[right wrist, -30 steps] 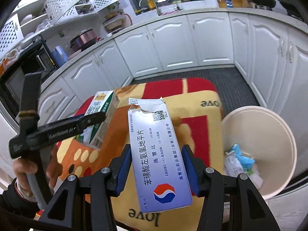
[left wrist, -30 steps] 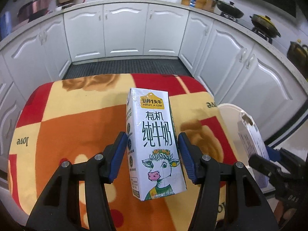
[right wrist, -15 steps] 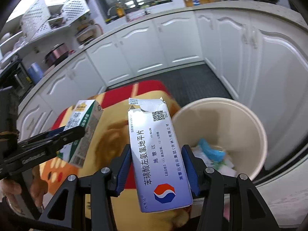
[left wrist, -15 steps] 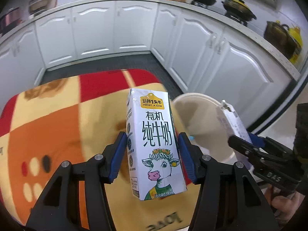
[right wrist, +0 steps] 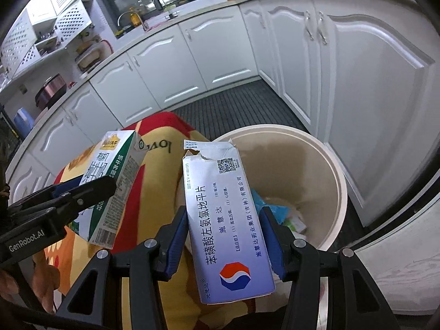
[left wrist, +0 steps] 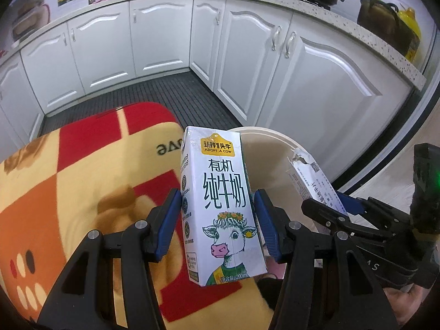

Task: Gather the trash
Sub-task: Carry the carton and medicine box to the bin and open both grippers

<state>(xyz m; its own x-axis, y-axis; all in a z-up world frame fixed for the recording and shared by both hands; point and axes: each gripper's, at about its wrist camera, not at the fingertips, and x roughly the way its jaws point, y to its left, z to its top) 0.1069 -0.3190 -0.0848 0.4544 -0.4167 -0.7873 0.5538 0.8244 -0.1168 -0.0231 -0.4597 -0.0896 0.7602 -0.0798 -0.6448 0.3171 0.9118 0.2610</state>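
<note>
- Left wrist view: the milk carton (left wrist: pixel 222 206) is clamped upright between the left gripper (left wrist: pixel 218 222)'s blue pads, both pressing its sides, and it now hangs right at the bin (left wrist: pixel 277 148)'s near rim, where a second ago it was over the middle of the blanket-covered table (left wrist: pixel 82 170).
- At three o'clock of it, the right gripper (left wrist: pixel 334 206) carries the medicine box (left wrist: pixel 316 181), torn end up, out over the bin's mouth.
- Right wrist view: jaws closed on that medicine box (right wrist: pixel 225 220); the bin (right wrist: pixel 324 170) has swung from far right to dead ahead, opening at one o'clock, with blue and green wrappers (right wrist: pixel 277 211) already lying at the bottom.
- The carton (right wrist: pixel 112 187) shows at nine o'clock, tilted, with the tabletop's edge under it, not the bin.
- So both hands have travelled bin-ward together; the box looks ready to drop, while the carton probably needs a little more carry first.
- Beyond: white cabinets (left wrist: pixel 316 82) and dark floor mat (left wrist: pixel 165 93).
</note>
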